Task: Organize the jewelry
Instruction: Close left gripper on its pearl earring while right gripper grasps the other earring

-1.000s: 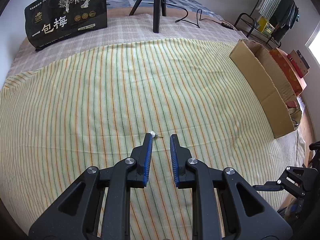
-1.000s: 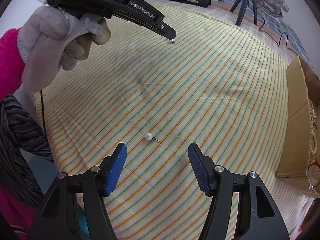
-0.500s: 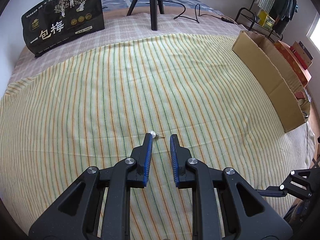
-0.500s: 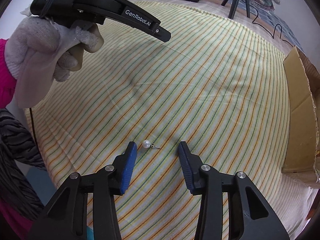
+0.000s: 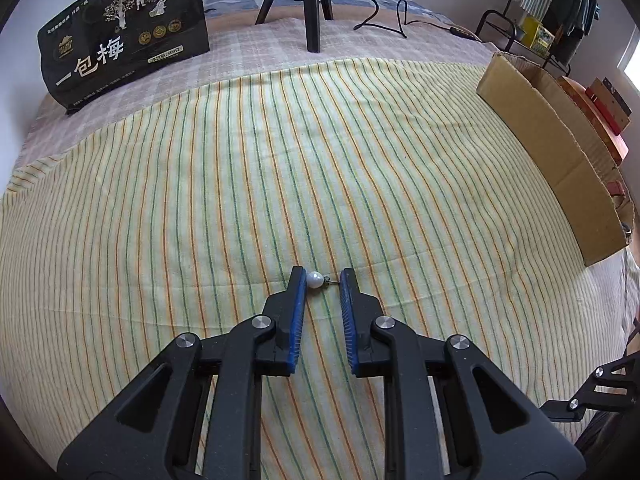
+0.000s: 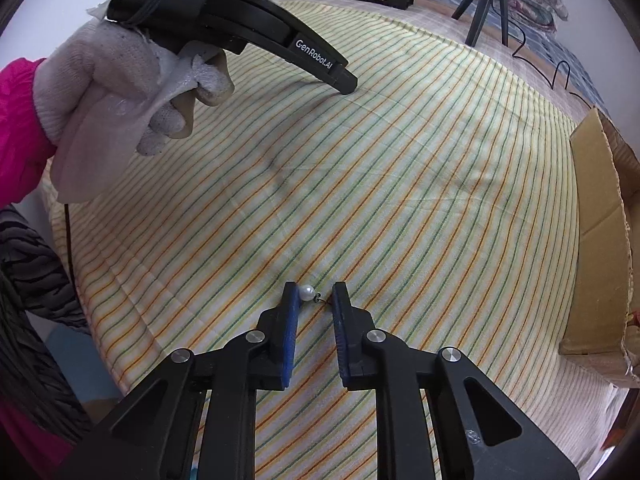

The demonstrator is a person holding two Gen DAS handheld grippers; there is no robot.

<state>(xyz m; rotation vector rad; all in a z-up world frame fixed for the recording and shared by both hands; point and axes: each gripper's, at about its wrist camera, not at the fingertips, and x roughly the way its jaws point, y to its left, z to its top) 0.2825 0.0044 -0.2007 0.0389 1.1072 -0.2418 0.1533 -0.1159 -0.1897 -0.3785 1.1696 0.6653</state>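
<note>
A pearl stud earring [image 5: 315,279] is held between the tips of my left gripper [image 5: 322,280], high above the striped cloth [image 5: 280,168]. A second pearl earring [image 6: 307,292] sits between the tips of my right gripper [image 6: 314,293], pearl against the left finger [image 6: 291,300], post touching the right one, low over the cloth. The left gripper also shows in the right wrist view [image 6: 344,80], held up by a gloved hand. A cardboard box [image 5: 552,152] stands at the cloth's right edge.
A black snack bag [image 5: 124,36] and a tripod [image 5: 308,8] with a cable stand at the far side. The cardboard box [image 6: 600,240] lies to the right of my right gripper. The cloth's near edge drops off at the left.
My right gripper has come down over the second earring and closed its jaws around it. My left gripper has kept its earring and moved slightly.
</note>
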